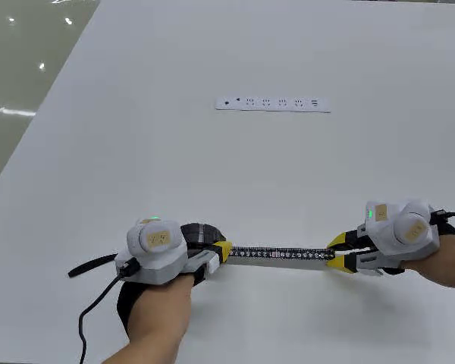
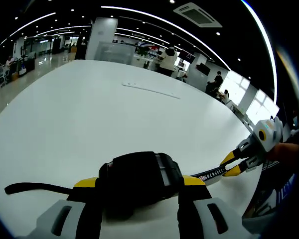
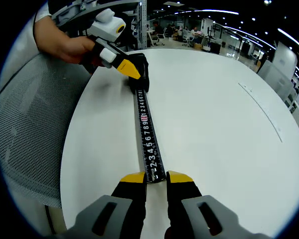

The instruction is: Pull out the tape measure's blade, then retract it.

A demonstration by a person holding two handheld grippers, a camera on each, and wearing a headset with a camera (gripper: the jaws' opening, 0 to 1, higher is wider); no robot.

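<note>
Tape measure (image 1: 203, 233) sits near the front edge of the white bench (image 1: 212, 174), its black case clamped in the left gripper (image 1: 218, 254) jaws. Right gripper (image 1: 338, 252) jaws pinch the tip of the blade (image 1: 280, 253), which is stretched out between them.

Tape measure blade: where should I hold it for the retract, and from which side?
Grip the blade at its free tip, end-on, from the side away from the case. It is a thin flat band stretched straight over the table, so its end likely gives the best purchase; the right gripper is shut there.
</note>
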